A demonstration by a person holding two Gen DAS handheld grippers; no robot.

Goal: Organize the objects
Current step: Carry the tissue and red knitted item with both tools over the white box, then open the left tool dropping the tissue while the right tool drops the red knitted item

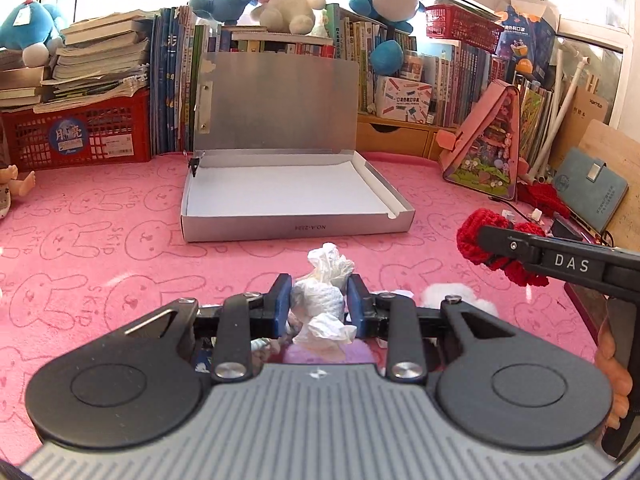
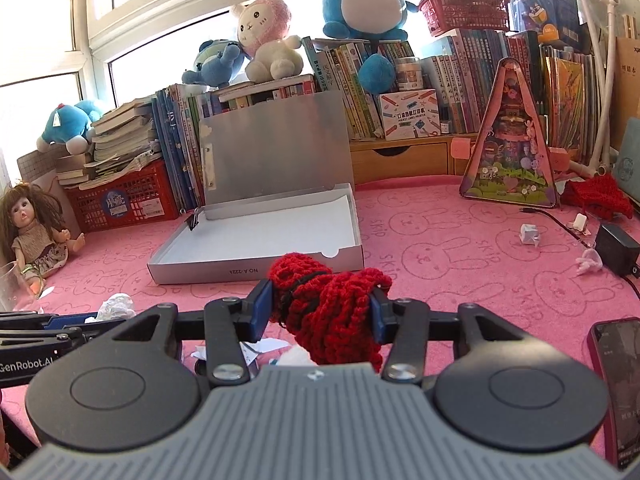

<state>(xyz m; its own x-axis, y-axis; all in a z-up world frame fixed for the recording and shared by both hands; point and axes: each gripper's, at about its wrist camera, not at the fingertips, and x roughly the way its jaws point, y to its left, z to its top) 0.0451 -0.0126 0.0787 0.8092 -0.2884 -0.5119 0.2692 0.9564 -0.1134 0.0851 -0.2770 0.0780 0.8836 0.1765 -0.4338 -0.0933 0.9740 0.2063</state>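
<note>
Left gripper [image 1: 319, 300] clenched on white plastic wad [image 1: 320, 300], right gripper [image 2: 322, 306] grasping red knit bundle [image 2: 332, 312], open box [image 1: 288, 196] beyond

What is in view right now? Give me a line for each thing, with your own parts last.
Box: one, silver with white inside, lid open, mid-table, nothing in it but a black clip at one corner.
Red yarn bundle: one, red, between the right gripper's pads.
White crumpled plastic bag: one, white, between the left gripper's pads.
Doll: one, brown-haired, far left by the red crate.
Plush toys: four, three blue and one pink-and-white, on top of the books.
Phone: one, dark, right table edge.
Power adapter: one, black, right side.
Pink cloth: one, covering the table.
Left gripper: shut on the bag.
Right gripper: shut on the yarn.
</note>
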